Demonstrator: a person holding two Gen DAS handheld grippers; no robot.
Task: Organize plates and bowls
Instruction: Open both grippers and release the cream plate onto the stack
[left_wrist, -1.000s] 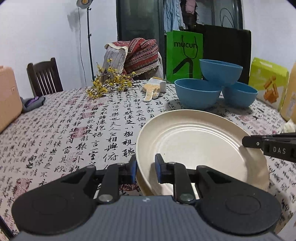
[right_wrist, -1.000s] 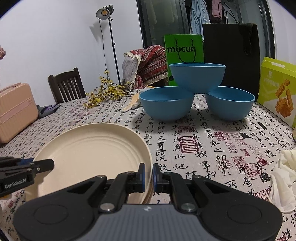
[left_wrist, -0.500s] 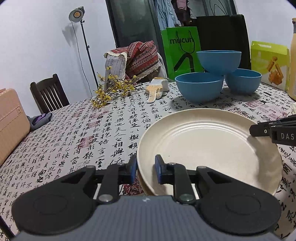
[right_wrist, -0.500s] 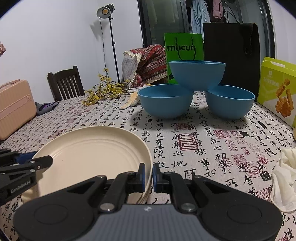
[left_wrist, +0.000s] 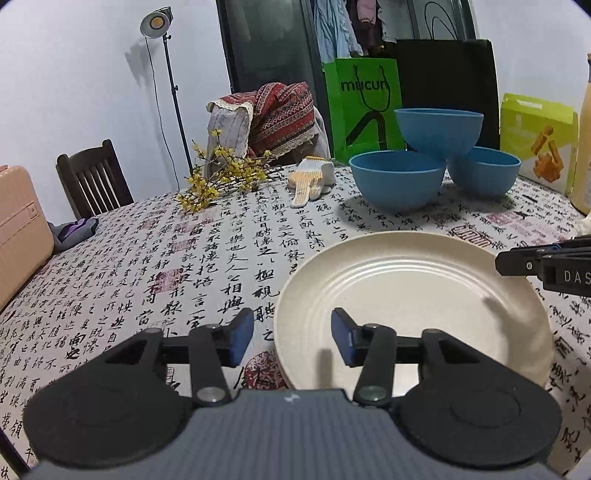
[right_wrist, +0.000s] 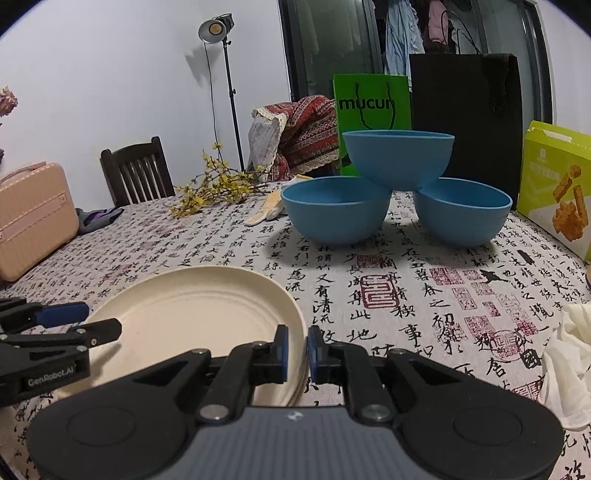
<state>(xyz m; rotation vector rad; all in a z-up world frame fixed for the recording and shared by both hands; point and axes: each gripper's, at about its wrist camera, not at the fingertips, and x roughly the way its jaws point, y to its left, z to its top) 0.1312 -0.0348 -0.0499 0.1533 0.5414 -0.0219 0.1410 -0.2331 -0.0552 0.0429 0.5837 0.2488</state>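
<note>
A stack of cream plates lies on the patterned tablecloth close in front of me. My left gripper is at the stack's left rim. Its jaws are opening, with the rim between the pads and untouched. My right gripper is on the right rim. Its blue pads stand close on either side of the edge, and the jaws are just starting to part. Behind the plates three blue bowls form a pyramid: one bowl rests on the rims of the left bowl and the right bowl.
A green bag and a black bag stand behind the bowls. A yellow-green box is at the far right. A work glove, yellow flower twigs, a pink case and a white cloth lie on the table.
My left jaws have spread wide and let go of the plate's rim. The gap between the right pads has widened a little. The plates now lie flat.
</note>
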